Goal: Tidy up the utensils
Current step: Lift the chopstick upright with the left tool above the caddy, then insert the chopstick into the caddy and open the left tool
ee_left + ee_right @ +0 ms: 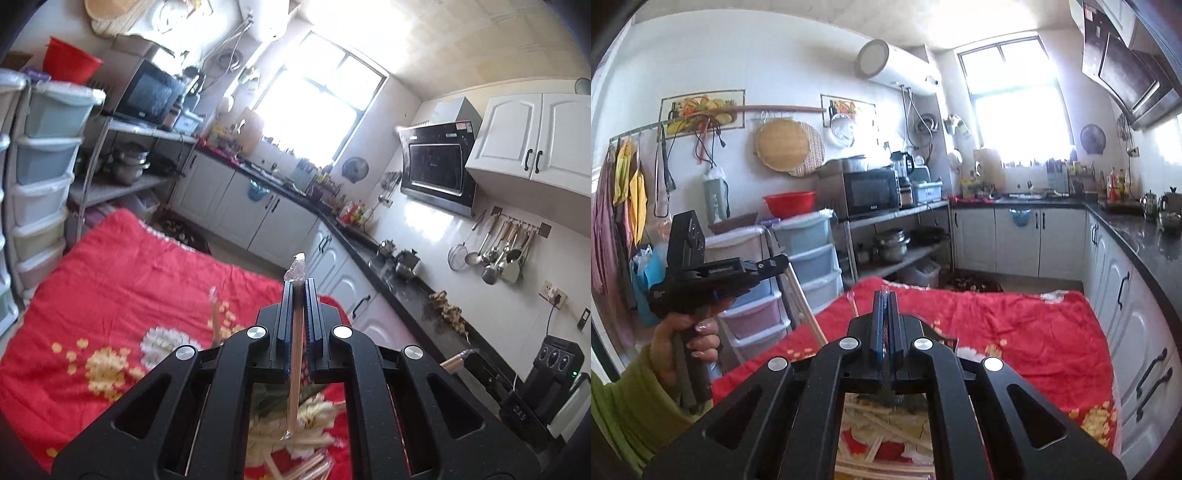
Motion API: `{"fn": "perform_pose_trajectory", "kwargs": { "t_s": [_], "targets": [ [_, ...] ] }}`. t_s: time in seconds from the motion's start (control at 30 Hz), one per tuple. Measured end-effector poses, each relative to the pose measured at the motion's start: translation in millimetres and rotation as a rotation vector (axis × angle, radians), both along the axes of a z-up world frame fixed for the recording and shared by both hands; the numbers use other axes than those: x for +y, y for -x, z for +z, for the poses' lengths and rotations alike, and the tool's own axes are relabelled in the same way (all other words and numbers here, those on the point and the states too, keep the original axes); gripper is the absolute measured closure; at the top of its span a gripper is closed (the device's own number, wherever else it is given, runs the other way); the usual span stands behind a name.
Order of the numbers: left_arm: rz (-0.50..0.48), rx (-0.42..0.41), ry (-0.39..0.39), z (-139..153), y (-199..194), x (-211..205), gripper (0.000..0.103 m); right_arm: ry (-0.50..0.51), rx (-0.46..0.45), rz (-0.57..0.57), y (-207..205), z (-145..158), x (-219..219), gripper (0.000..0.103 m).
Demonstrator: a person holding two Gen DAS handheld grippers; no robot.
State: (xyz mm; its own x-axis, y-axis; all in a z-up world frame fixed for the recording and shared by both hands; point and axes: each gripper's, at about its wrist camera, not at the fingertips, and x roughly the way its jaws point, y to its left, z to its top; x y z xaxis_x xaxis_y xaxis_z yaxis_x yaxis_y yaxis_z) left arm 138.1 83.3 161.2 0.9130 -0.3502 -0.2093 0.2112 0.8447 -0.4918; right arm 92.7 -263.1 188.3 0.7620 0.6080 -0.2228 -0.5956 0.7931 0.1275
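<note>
My left gripper (pixel 300 286) is shut on a wrapped pair of wooden chopsticks (pixel 295 369), held upright between the jaws with the clear wrapper tip (pixel 296 267) sticking out past them. It is raised above the red flowered quilt (pixel 122 288). Several more wrapped chopsticks (pixel 306 454) lie in a pile on the quilt below. My right gripper (pixel 885 295) is shut on a thin clear-wrapped item (pixel 885 290) that only just shows between the jaws. The chopstick pile (pixel 886 428) lies under it. The left gripper (pixel 701 273) shows in the right wrist view, held high at the left.
Stacked plastic drawers (pixel 809 258) and a metal shelf with a microwave (pixel 871 192) stand to the left of the quilt. White cabinets with a dark counter (pixel 1137 236) run along the right. Hanging ladles (pixel 502 254) are on the wall.
</note>
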Motion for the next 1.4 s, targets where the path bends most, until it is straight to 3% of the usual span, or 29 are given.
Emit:
{"fn": "perform_pose_trajectory", "kwargs": {
  "t_s": [0.37,0.57,0.9,1.3,1.37,1.4],
  "targets": [
    [0.069,-0.083,-0.053,24.2,-22.0,-27.6,0.100,-0.047,-0.076,0.020,-22.3,31.5,8.1,0.101],
    [0.107,-0.099,-0.101,20.0,-39.1,-39.2,0.100,-0.053,-0.091,0.028,-39.9,37.2,16.2,0.101],
    [0.128,-0.118,-0.141,-12.5,-52.5,-54.2,0.100,-0.062,0.003,0.019,-75.5,8.3,28.1,0.101],
    [0.085,-0.044,-0.115,-45.0,-63.1,-53.2,0.099,-0.066,0.116,-0.032,-92.4,-23.9,25.7,0.100],
    [0.082,-0.029,-0.110,-47.5,-62.7,-51.7,0.090,-0.067,0.133,-0.045,-94.7,-26.7,23.2,0.096],
    [0.081,-0.024,-0.106,-47.7,-61.5,-51.3,0.078,-0.070,0.141,-0.051,-95.2,-28.4,21.5,0.084]
  ]
}}
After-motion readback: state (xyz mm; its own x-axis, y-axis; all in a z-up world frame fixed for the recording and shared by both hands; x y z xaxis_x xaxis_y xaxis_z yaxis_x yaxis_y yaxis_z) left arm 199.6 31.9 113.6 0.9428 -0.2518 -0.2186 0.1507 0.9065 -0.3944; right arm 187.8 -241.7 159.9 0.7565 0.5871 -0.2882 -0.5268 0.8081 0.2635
